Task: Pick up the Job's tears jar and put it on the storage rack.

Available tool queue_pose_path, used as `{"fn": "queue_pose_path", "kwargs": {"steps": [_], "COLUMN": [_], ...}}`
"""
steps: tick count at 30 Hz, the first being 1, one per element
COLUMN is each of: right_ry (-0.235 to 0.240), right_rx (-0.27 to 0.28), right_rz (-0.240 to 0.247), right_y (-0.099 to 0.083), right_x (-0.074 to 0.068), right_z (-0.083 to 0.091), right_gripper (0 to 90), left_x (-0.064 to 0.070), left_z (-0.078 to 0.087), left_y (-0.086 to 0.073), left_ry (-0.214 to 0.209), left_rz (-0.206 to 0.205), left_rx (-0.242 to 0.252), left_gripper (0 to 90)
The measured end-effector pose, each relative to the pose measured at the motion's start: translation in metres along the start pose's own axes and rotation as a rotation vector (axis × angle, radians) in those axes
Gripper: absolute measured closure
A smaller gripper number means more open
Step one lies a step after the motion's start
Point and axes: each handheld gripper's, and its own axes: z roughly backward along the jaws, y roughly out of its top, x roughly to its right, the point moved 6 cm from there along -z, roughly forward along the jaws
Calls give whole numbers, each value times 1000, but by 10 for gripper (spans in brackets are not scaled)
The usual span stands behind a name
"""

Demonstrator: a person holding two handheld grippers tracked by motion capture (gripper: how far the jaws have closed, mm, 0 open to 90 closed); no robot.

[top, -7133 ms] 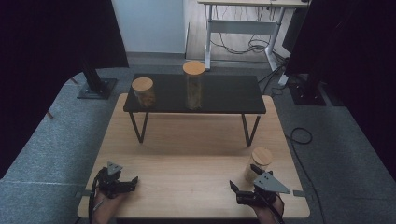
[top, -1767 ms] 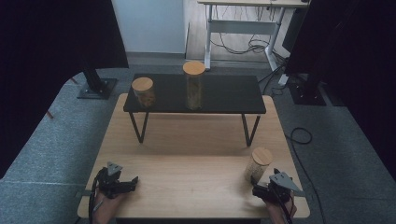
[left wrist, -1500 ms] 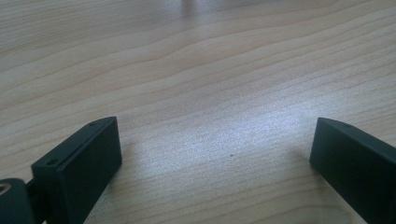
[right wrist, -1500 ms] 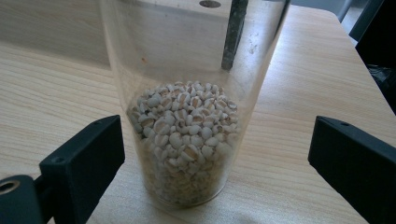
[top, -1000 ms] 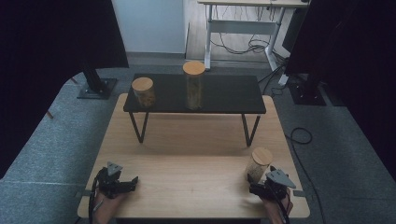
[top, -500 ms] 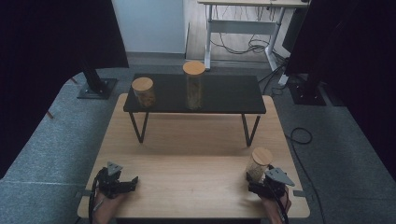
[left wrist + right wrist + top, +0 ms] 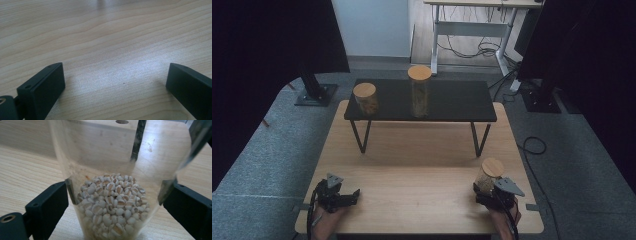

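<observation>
**A:** Where's the jar [image 7: 490, 175] sitting relative to the right gripper [image 7: 113, 207]? Hard to be sure from the high view.

**B:** Straight ahead of it, between the jaws. In the right gripper view the glass wall is flanked by both black jaws, which are spread apart and look just beside the glass or barely touching (real contact can't be confirmed, nothing looks squeezed yet). The jar is stood upright on the wooden table [image 7: 422, 170] at the near right corner, long axis vertical, so a sideways pinch across the body is what's set up.

**A:** And the other side?

**B:** The left gripper [image 7: 113, 82] is parked well apart at the near left corner, jaws wide open over bare wood, nothing held. So the right one is clearly the nearer one.

**A:** What's the jar like?

**B:** Clear glass, round wooden lid [image 7: 492, 166], roughly the bottom half filled with pale grooved grains [image 7: 112, 202]. Smooth walls, so slipping is probably the thing to be watched for.
</observation>
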Motion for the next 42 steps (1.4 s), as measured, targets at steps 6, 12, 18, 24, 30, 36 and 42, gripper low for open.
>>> {"fn": "queue_pose_path", "kwargs": {"steps": [6, 12, 18, 24, 30, 36, 42], "right_ry": [9, 22, 27, 33, 32, 19, 6], "right_rx": [0, -6, -7, -8, -4, -11, -15], "right_rz": [-13, -21, -17, -21, -21, -23, -29], "right_y": [0, -1, 0, 0, 0, 1, 1], "right_x": [1, 1, 0, -1, -1, -2, -3], "right_z": [-2, -3, -5, -7, -6, -6, -6], "right_gripper": [87, 120, 147, 206, 241, 244, 245], "left_x": [0, 0, 0, 0, 0, 0, 0], "left_z": [0, 0, 0, 0, 0, 0, 0], "left_y": [0, 0, 0, 0, 0, 0, 0], "left_ry": [0, 0, 0, 0, 0, 0, 0], "left_rz": [0, -1, 0, 0, 0, -1, -1], "left_rx": [0, 0, 0, 0, 0, 0, 0], "left_gripper": [18, 18, 18, 18, 18, 18, 18]}}
